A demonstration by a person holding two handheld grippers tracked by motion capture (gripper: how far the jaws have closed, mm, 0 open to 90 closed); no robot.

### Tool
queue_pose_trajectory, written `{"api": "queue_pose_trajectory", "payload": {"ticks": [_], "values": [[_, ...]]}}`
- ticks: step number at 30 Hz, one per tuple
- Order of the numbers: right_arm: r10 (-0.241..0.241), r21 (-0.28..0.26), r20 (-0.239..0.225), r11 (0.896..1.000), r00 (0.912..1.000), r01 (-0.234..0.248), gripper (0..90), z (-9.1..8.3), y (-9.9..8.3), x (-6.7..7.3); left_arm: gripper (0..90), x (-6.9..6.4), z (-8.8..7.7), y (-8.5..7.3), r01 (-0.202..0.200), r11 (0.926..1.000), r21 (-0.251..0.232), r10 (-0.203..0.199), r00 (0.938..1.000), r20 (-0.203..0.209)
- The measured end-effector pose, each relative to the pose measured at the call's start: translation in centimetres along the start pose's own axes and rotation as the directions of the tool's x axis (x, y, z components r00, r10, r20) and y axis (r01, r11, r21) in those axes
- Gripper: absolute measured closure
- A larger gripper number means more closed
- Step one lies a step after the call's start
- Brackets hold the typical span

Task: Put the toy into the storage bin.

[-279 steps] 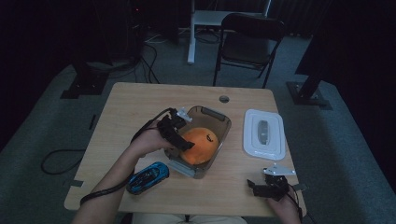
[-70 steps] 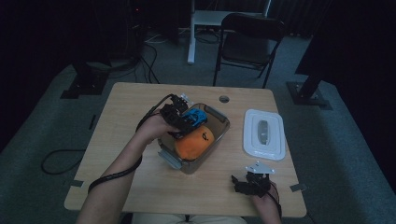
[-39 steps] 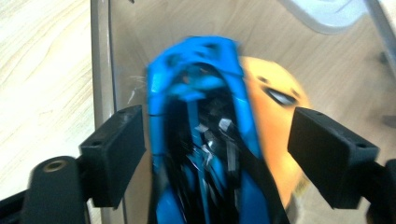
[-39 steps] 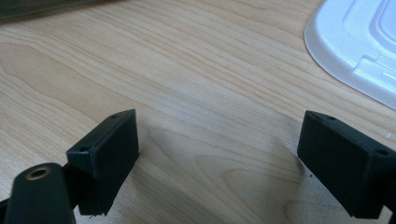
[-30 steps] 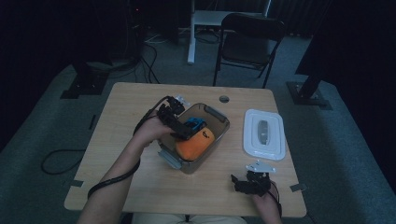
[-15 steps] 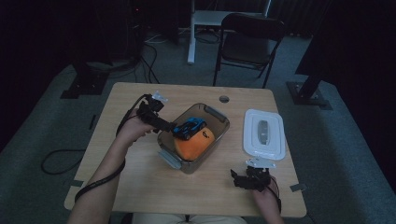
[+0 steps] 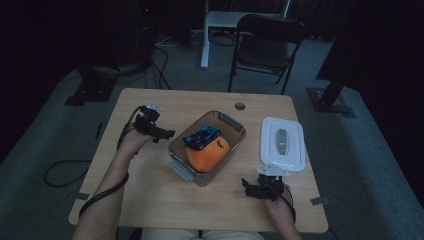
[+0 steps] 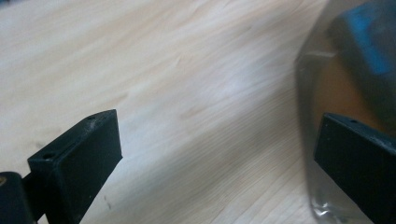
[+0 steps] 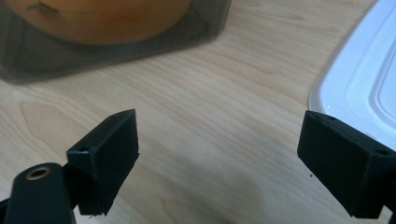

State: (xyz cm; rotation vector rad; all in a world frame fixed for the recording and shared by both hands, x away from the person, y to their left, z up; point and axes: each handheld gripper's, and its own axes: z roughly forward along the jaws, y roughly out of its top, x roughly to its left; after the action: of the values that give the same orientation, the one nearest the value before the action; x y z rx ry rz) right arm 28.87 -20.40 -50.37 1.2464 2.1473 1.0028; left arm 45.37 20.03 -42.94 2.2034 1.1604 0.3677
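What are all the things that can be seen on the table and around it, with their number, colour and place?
Transparent grey plastic box: one, middle of the table, open.
Orange round soft thing: one, inside the box.
Blue toy car: one, in the box, on top of the orange thing.
White rectangular plastic lid: one, flat on the table, right of the box, apart from it.
Light wooden table: one, with a small round hole near its far edge.
Black folding chair: one, on the floor behind the table.
Black cable: one, on the floor at the table's left.
Left gripper: black, open, beside the box's left wall.
Right gripper: black, open, near the table's front edge, below the lid.
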Motion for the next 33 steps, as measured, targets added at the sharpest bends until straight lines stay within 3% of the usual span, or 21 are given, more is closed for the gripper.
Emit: {"api": "queue_pose_trajectory", "payload": {"ticks": [5,9,13,17,27,33], "values": [[0.014,0.0,-0.018,1.0,0.9997,-0.014,12.3,1.0,0.9,-0.2,1.8,0.0,2.0,-0.9,-0.004,0.9994,0.034,0.004,1.0,0.004],[0.027,-0.004,-0.025,1.0,0.9993,-0.027,12.3,1.9,1.8,-0.2,1.8,-0.2,3.5,-1.3,-0.008,0.9994,0.033,0.006,0.9992,0.04],[0.031,-0.009,-0.028,0.999,0.9991,-0.031,12.3,2.7,2.6,-0.1,1.8,-0.3,4.4,-1.6,-0.002,0.9997,0.024,0.001,0.9984,0.057],[0.039,-0.012,-0.023,0.999,0.9989,-0.04,12.3,3.4,3.1,0.0,1.8,-0.8,5.1,-1.8,-0.021,0.9993,0.03,0.02,0.998,0.06],[0.075,-0.004,-0.04,0.997,0.9964,-0.076,12.3,4.3,3.2,0.0,1.9,-1.6,5.2,-2.5,-0.028,0.9994,0.022,0.026,0.9965,0.079],[0.075,-0.007,-0.031,0.997,0.9967,-0.076,12.3,4.2,3.3,-0.2,1.9,-3.2,4.6,-3.2,-0.054,0.9983,0.021,0.052,0.9946,0.089]]}}
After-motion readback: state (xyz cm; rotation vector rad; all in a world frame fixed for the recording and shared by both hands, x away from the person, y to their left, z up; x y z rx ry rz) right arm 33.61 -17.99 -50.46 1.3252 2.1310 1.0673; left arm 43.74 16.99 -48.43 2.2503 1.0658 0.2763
